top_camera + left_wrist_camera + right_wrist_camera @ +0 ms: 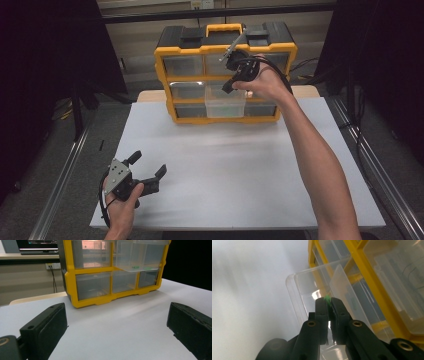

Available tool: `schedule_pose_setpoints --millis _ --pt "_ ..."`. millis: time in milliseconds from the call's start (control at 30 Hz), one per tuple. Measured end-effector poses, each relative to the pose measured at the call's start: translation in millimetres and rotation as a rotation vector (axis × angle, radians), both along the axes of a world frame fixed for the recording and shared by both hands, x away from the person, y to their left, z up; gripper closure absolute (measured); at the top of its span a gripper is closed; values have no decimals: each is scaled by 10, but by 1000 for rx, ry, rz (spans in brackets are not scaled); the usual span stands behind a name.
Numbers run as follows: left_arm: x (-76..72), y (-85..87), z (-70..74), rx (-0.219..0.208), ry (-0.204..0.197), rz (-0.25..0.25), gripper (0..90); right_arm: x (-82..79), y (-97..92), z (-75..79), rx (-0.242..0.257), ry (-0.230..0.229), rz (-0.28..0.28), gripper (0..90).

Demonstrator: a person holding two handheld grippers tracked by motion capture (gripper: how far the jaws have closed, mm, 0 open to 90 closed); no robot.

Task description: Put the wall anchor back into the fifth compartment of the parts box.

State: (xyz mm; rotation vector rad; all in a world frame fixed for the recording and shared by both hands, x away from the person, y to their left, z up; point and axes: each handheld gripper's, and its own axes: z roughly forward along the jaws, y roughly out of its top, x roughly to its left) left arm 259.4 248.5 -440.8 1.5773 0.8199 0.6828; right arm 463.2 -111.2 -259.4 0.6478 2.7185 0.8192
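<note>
A: Currently, which step is in hand?
B: Right gripper [329, 302], jaws clamped on a small green part [327, 299], hovers above the open drawer [297, 290] of the organizer [165, 65].
A: Next move?
B: Probably lower into the drawer, then release. Left gripper [148, 165] rests on the table [240, 165], jaws apart.

the organiser [226, 50] looks like glossy yellow plastic with a matt black top; its drawers [93, 286] are clear, smooth plastic, one pulled-out drawer [312, 287] shiny at the rim. the table [240, 170] has a matt, smooth white surface. the right gripper [328, 302] has matt black plastic fingers [321, 310] pinching a small green piece [327, 299]; the left gripper [145, 167] carries a dull grey metal-looking plate.
</note>
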Motion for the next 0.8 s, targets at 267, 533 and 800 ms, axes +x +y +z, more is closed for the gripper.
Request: schedule_pose_setpoints --millis 267,533,800 --pt "2 -3 -3 -3 3 0 29 86 -56 -87 -26 43 -52 849" --pt "4 -4 -3 -5 4 3 29 118 -39 -138 -35 34 -52 843" --pt "8 8 -5 3 3 14 29 144 -64 -192 8 9 -79 518"
